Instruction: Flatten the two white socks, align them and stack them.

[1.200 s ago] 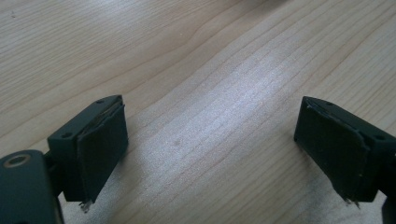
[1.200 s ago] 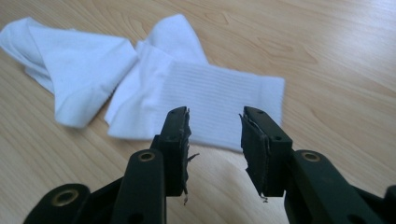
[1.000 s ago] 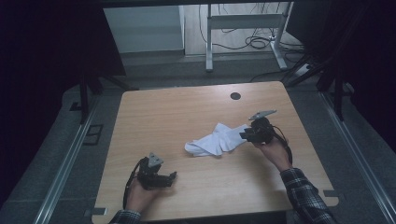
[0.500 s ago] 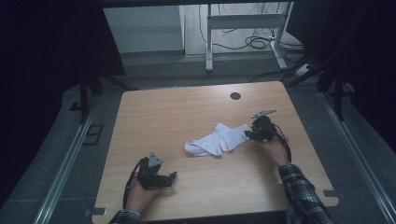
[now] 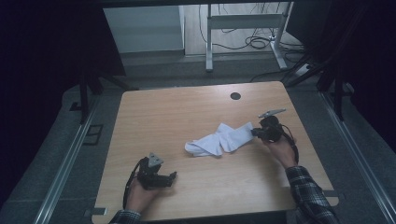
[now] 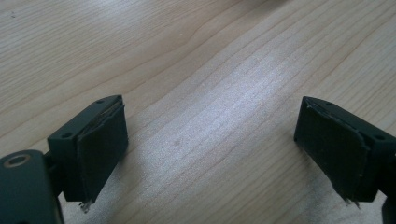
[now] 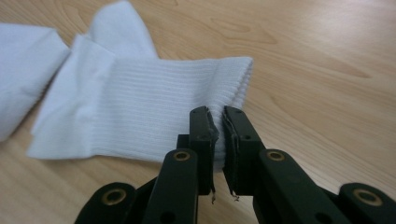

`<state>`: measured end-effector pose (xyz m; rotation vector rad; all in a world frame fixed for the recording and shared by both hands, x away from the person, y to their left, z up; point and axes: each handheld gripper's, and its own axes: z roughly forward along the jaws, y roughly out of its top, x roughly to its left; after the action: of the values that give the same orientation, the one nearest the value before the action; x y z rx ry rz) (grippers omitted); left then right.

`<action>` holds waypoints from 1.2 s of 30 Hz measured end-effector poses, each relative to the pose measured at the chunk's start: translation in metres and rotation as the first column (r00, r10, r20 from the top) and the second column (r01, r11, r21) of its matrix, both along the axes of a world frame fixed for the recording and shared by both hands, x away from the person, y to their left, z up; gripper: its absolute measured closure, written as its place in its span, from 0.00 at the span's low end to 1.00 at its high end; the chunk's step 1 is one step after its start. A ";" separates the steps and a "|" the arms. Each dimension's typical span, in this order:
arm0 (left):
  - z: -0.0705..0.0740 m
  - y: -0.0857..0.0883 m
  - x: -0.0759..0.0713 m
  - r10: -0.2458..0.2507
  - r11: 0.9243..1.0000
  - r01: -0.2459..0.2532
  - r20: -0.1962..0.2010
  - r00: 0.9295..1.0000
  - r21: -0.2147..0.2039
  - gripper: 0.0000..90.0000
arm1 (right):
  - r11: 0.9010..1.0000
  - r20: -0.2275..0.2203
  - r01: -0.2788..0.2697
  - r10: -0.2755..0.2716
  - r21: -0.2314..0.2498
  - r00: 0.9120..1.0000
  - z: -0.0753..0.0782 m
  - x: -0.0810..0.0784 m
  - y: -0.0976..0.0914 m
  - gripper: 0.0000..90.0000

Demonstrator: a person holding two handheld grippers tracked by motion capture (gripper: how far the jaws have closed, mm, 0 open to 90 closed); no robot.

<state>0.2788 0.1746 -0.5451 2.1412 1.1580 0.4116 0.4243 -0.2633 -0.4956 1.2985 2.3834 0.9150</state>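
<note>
A white sock [image 5: 219,139] lies crumpled in the middle of the wooden table [image 5: 187,107], with its ribbed cuff [image 7: 140,116] pointing right. My right gripper [image 5: 256,132] is at that cuff end. Its jaws have just been closing, and in the right gripper view the gripper [image 7: 219,112] is shut on the cuff's edge, a thin fold of fabric pinched between the pads. A second white piece [image 7: 23,70] lies behind the cuff. My left gripper [image 5: 173,176] rests near the front left of the table. The left gripper [image 6: 212,126] is wide open over bare wood.
A dark round hole [image 5: 235,96] sits near the table's far edge. Beyond the table stand a metal frame's legs [image 5: 208,46] and loose cables [image 5: 261,42] on the floor. Dark rails run along both sides.
My right gripper has shifted slightly to the right, and the sock's cuff end has stretched out with it. The left gripper has stayed put.
</note>
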 end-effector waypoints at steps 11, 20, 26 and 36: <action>0.000 0.000 0.001 -0.006 1.000 0.006 0.002 1.000 0.007 0.11 | 0.996 -0.028 0.082 -0.083 -0.043 0.996 -0.003 -0.016 -0.063 0.80; 0.000 -0.001 0.001 0.003 1.000 -0.003 0.001 1.000 0.001 0.11 | 0.999 0.020 0.038 -0.038 -0.023 0.999 0.011 -0.030 -0.058 0.74; 0.000 0.000 0.000 0.002 1.000 -0.002 0.000 1.000 0.002 0.11 | 0.997 0.004 -0.071 0.071 0.008 0.997 0.014 -0.037 -0.015 0.81; 0.000 0.000 0.000 0.002 1.000 -0.002 0.000 1.000 0.002 0.11 | 0.987 -0.030 -0.159 0.158 -0.009 0.987 -0.008 -0.029 0.048 0.76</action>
<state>0.2793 0.1741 -0.5451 2.1421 1.1604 0.4136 0.3957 -0.2152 -0.5033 1.1383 2.5401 0.9294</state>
